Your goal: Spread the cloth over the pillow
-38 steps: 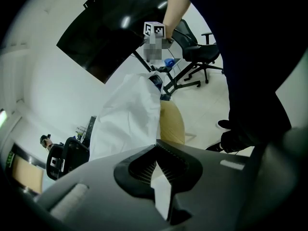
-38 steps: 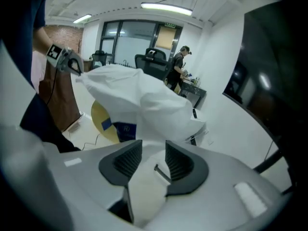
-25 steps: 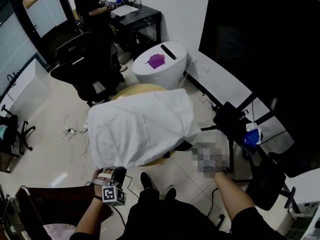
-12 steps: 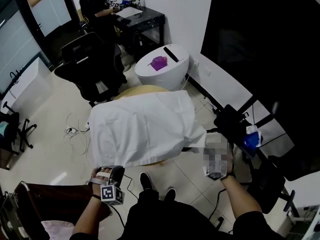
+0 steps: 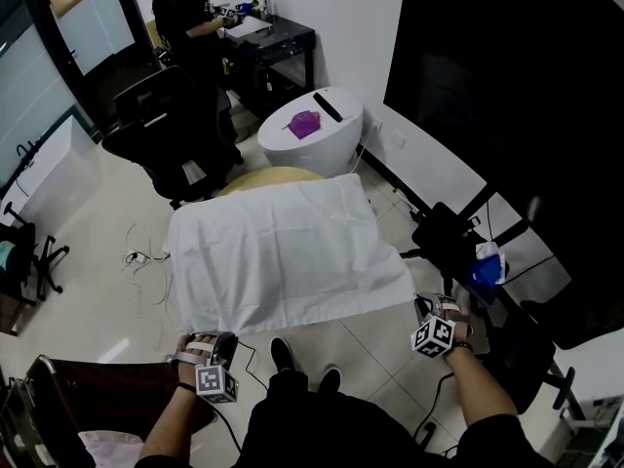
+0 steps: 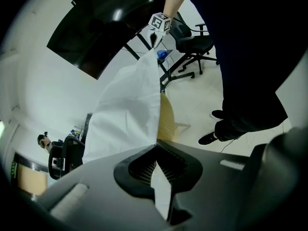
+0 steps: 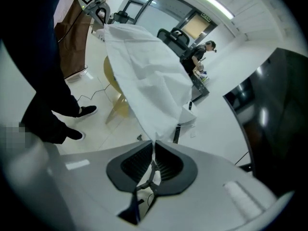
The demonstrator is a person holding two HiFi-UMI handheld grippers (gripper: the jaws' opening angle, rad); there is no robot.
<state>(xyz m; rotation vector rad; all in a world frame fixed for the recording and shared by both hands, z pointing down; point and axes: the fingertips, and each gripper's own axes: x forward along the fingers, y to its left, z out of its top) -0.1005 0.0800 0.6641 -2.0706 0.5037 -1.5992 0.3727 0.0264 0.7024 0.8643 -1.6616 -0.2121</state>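
Both near corners pinched, cloth pulled flat.
Head view: the cloth (image 5: 292,256) covers the yellow-edged pillow (image 5: 268,175), with my left gripper (image 5: 216,342) and right gripper (image 5: 436,318) at its near corners. Left gripper view: jaws clamped on one corner for tension. Right gripper view: jaws clamped on the other, evening the pull.

You can read no words or numbers here. Your left cube (image 5: 216,382) and right cube (image 5: 433,336) show only black-and-white squares. A green sign (image 7: 206,17) up high is too small to read.
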